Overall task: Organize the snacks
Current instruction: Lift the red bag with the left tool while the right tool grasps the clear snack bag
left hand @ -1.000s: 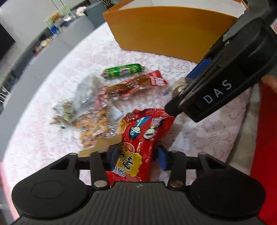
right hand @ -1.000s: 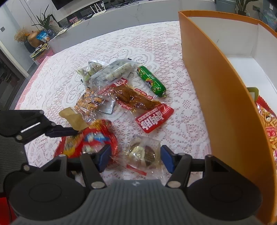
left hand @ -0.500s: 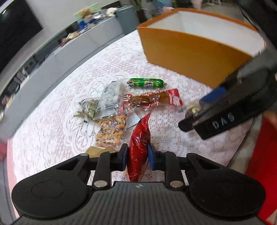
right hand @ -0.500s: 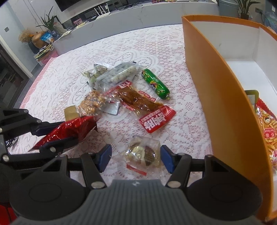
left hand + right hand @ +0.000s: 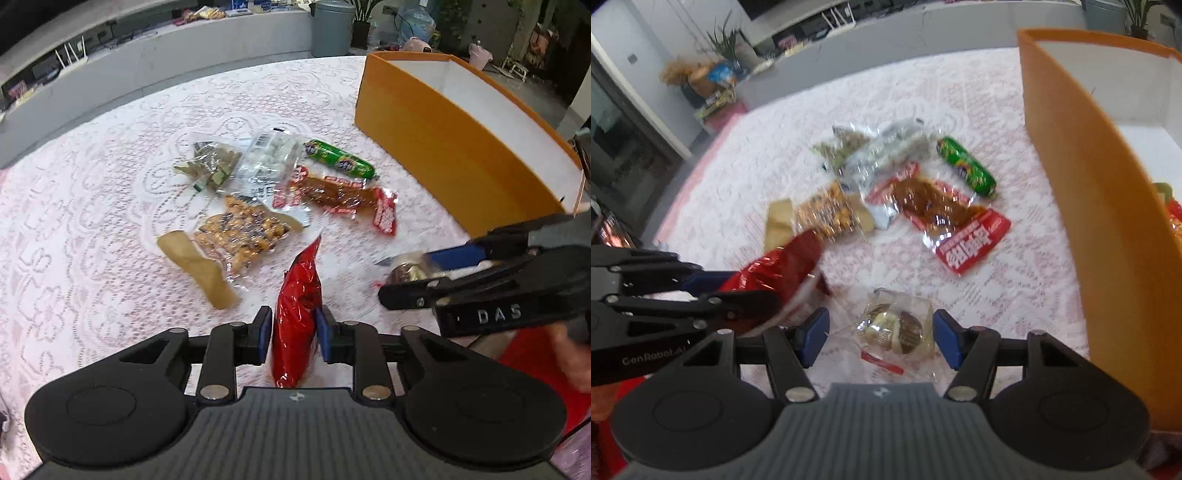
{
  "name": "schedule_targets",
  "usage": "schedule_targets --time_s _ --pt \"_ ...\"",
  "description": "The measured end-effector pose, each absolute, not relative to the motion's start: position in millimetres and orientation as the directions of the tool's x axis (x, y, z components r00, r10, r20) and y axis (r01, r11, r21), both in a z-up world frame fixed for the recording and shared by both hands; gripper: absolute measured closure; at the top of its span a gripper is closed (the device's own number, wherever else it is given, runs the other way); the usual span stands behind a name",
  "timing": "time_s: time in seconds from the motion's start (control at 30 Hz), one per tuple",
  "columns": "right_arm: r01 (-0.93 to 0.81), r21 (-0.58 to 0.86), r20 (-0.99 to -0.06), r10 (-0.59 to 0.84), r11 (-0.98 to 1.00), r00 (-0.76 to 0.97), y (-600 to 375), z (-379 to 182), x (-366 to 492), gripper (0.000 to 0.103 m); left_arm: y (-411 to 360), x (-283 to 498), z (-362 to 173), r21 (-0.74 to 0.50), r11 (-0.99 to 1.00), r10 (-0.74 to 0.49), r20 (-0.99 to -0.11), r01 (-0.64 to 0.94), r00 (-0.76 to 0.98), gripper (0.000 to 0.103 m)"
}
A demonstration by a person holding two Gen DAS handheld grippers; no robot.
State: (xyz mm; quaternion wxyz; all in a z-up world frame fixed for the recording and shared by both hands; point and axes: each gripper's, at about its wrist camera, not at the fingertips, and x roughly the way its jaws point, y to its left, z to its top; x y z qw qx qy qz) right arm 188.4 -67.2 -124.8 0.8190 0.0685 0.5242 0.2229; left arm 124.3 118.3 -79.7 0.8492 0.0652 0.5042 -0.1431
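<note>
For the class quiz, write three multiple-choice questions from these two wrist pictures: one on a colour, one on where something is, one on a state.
1. What colour is the outside of the box?
A white; B blue; C orange.
2. Where is the green tube snack?
A inside the box; B on the lace tablecloth; C held off the table.
3. How does the right gripper stand?
A open around the clear sweet packet; B shut on that packet; C shut on nothing.

Answers:
1. C, the outer wall is orange and only the inside is white.
2. B, it lies on the cloth beside the other packets, outside the box.
3. A, the blue pads stand wide apart and the packet lies flat on the cloth between them.
</note>
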Motion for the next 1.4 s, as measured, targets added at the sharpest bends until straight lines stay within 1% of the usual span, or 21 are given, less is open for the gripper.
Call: schedule_targets --time_s 0.1,0.13,0.2,0.33,0.47,0.7,0.73,0.77,0.83,0.9,1.0,1.17,1.4 --pt "-0.295 0.312 -0.845 0.405 0.903 0.348 -62 -130 191 0.042 117 121 -79 -0.003 0.945 -0.158 -0.88 0.328 0.448 0.062" --pt "-0.296 0.311 -0.848 0.405 0.903 0.343 -62 -131 192 0.042 114 120 -79 0.011 0.939 -0.153 -0.882 0.345 0.445 0.057" --pt "-0.301 0.294 -0.858 0.389 0.907 0.335 -59 -134 193 0.042 109 119 -83 0.035 0.924 -0.147 -0.887 0.382 0.438 0.052" --pt "-0.34 0.24 -0.87 0.357 0.909 0.341 -51 -135 189 0.04 97 111 -96 0.047 0.88 -0.173 -0.895 0.472 0.412 0.045" --pt "-0.367 0.22 -0.866 0.354 0.904 0.353 -48 -134 186 0.04 92 106 -110 0.036 0.861 -0.183 -0.909 0.507 0.375 0.043" --pt "-0.384 0.376 -0.801 0.504 0.843 0.323 -49 -131 188 0.042 87 108 -110 0.07 0.86 -0.158 -0.906 0.506 0.393 0.042" --pt "-0.38 0.394 -0.793 0.519 0.837 0.321 -48 -130 189 0.042 87 108 -110 0.084 0.862 -0.143 -0.905 0.5 0.4 0.043" --pt "-0.378 0.407 -0.786 0.53 0.832 0.32 -47 -131 190 0.042 87 107 -110 0.101 0.866 -0.127 -0.903 0.491 0.411 0.045" --pt "-0.383 0.409 -0.783 0.534 0.828 0.318 -43 -131 190 0.042 87 106 -109 0.135 0.872 -0.095 -0.896 0.471 0.434 0.059" --pt "-0.393 0.385 -0.794 0.517 0.835 0.32 -39 -132 189 0.042 87 106 -107 0.154 0.873 -0.081 -0.89 0.462 0.449 0.066" --pt "-0.404 0.361 -0.803 0.5 0.84 0.323 -36 -132 188 0.042 86 103 -105 0.172 0.867 -0.077 -0.88 0.467 0.468 0.072" --pt "-0.402 0.345 -0.811 0.485 0.848 0.328 -37 -133 188 0.042 86 101 -100 0.21 0.872 -0.048 -0.863 0.443 0.503 0.073" --pt "-0.398 0.313 -0.798 0.466 0.862 0.381 -49 -116 178 0.042 89 99 -75 0.189 0.905 -0.051 -0.842 0.382 0.538 0.074"
